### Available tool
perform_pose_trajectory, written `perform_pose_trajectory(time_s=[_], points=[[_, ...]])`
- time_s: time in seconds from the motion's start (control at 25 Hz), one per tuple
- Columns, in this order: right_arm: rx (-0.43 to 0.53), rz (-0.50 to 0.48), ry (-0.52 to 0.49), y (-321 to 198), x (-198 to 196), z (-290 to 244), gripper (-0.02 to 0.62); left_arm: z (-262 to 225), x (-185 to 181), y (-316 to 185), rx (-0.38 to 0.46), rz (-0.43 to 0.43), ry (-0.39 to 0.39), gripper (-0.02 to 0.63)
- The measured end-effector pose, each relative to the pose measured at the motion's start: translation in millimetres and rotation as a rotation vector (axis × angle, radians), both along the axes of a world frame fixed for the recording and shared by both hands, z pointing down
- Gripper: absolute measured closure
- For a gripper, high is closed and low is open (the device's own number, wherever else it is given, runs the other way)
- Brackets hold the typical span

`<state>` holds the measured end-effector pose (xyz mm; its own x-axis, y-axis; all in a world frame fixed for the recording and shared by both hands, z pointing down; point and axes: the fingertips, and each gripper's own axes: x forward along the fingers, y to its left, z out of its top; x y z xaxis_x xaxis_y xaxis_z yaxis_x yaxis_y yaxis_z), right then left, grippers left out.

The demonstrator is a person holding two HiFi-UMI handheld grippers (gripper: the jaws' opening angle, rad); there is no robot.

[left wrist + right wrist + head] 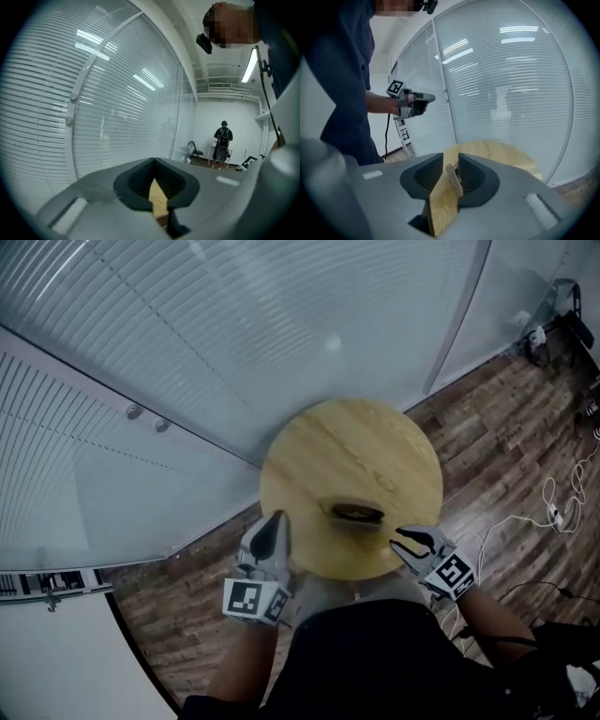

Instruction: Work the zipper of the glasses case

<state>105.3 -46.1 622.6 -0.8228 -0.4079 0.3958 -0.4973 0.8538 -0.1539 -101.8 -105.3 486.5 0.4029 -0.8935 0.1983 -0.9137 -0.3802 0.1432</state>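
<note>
**Head view.** The case (pixel 357 513) lies on the near part of the round table (pixel 349 442), a little in from the near edge. It is too small here to tell whether its zipper is open. The left gripper (pixel 278 517) is at the table's near-left edge and the right gripper (pixel 397 538) at its near-right edge. Each is near the case without touching it. With the case between them, one gripper could probably steady it while the other takes the zipper pull. Each gripper carries a cube (pixel 251 599) with black-and-white square markers. No words or brand can be read anywhere.

**Left gripper view.** The left gripper (pixel 154 160) has its jaws closed tip to tip, with nothing between them. Only a sliver of the table (pixel 158 199) shows low in the slot. It looks past the table toward the blinds (pixel 108 108), so it isn't aimed at the case. A person (pixel 223 140) stands far off by a chair (pixel 195 152). No print can be read.

**Right gripper view.** The right gripper (pixel 450 157) has its jaws a narrow way apart and holds nothing. The table's wood (pixel 506 152) shows through the gap and beyond. That small opening would suit pinching a zipper pull. I can't pick out the case here. At far left the other gripper (pixel 429 98) is held level, and its marker cube (pixel 395 87) bears a pattern only.
</note>
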Motion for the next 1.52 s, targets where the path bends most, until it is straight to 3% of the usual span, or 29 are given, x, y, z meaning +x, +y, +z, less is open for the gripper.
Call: perform_pose_trajectory(time_s=[0.12, 0.36, 0.52, 0.64, 0.84, 1.08, 1.52], points=[[-0.014, -0.043, 0.038, -14.5, -10.6, 13.0, 0.475, 1.0, -17.8, -2.4, -0.003, -0.027, -0.059, 0.604], [-0.051, -0.009, 0.070, -37.5, -36.7, 34.5, 0.395, 14.4, -39.5, -13.1, 0.027, -0.003, -0.106, 0.604], [-0.013, -0.101, 0.067, -36.8, -58.5, 24.2, 0.296, -1.9, -49.2, -26.6, 0.028, -0.032, -0.075, 0.604], [-0.028, -0.136, 0.103, -38.8, -71.9, 49.3, 0.213, 1.5, -65.2, -37.0, 0.034, -0.060, -0.098, 0.604], [0.034, -0.144, 0.230, -54.2, -68.2, 90.7, 0.209, 17.7, -63.5, -45.9, 0.025, -0.023, -0.142, 0.604], [0.017, -0.147, 0.306, -59.1, -65.8, 134.0, 0.126, 43.6, -49.7, -35.4, -0.061, -0.026, -0.110, 0.604], [-0.008, -0.229, 0.425, -65.2, -70.6, 190.9, 0.123, 61.1, -50.8, -47.8, -0.113, -0.068, -0.121, 0.604]])
